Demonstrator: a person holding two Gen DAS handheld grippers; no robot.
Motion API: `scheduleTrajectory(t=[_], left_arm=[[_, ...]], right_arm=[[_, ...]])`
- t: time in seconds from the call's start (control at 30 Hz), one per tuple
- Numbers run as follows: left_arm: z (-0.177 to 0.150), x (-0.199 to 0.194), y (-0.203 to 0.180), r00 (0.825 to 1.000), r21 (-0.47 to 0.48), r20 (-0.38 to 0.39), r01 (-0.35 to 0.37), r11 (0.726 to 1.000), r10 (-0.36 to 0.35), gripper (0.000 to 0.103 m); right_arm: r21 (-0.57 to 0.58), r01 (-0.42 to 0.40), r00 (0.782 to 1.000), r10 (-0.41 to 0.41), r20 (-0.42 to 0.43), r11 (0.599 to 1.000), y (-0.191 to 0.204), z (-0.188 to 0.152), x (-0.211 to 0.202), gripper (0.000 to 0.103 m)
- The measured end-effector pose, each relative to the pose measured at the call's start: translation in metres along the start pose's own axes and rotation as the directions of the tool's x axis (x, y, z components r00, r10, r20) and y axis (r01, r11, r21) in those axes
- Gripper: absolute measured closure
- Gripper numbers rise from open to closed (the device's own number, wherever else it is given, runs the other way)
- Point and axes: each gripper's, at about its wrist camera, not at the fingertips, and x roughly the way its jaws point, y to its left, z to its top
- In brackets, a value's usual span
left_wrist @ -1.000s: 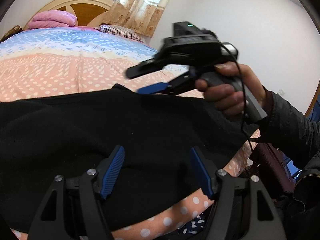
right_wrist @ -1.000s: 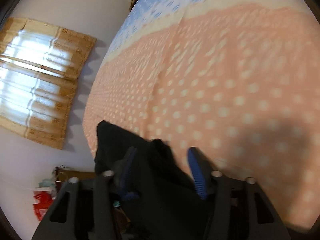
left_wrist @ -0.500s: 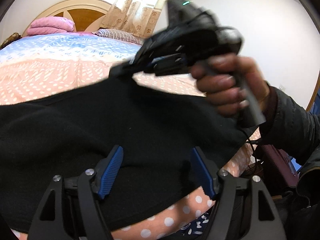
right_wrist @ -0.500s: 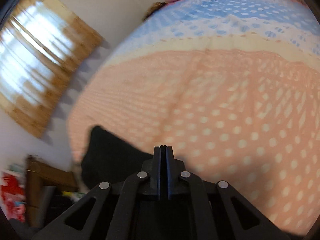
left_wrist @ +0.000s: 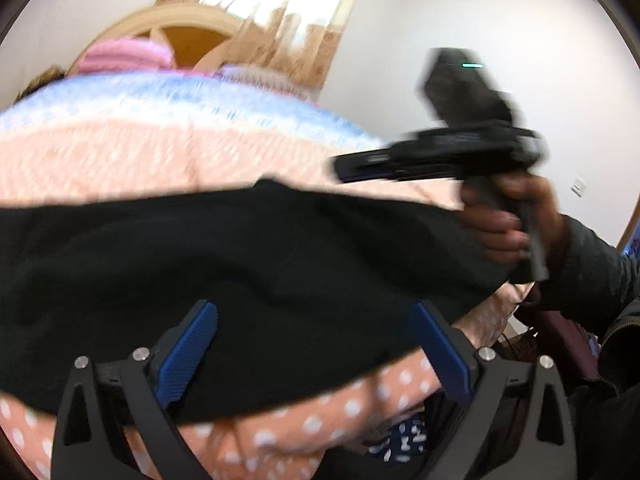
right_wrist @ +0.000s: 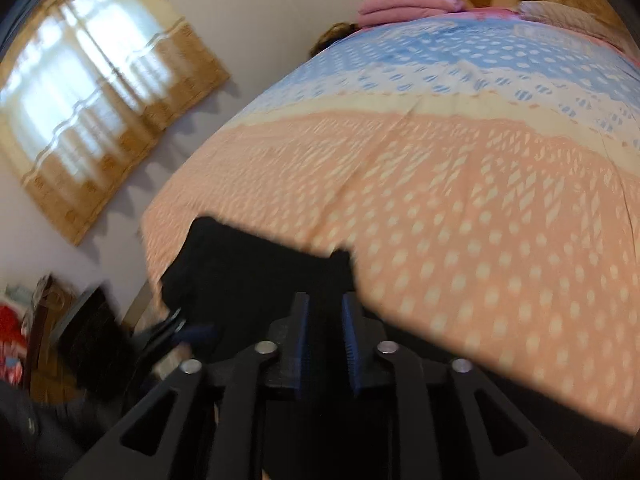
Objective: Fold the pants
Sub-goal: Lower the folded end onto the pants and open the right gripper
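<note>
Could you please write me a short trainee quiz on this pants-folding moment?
1. True or false: the black pants lie on a bare wooden floor.
2. How do the jaws of the left gripper stand? A: wide apart. B: shut on the cloth. C: out of view.
3. What colour is the folded bundle by the headboard?

Key
1. False: they lie on the dotted bedspread.
2. A. The jaws have just been opening; the pants show between them, but nothing presses on the cloth.
3. Pink.
</note>
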Motion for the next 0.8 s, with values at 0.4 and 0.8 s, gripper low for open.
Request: scheduleTrajectory(t=[0.4,0.8], left_arm=[[-0.01,0.007,-0.013,0.994,0.066,-0.078,-0.075,0.995,0.08,0.002],[-0.01,0.015,-0.025,0.981,0.04,-0.1,-0.162,0.986,0.165,0.002]], right_arm=[[-0.14,0.343,0.939,-0.345,0.014,0.929,0.015,-0.067,-0.009,0.055],[-0.135,0.644,0.765,-0.636,0.101,0.753,-0.015,-0.112,-0.051,0.035]])
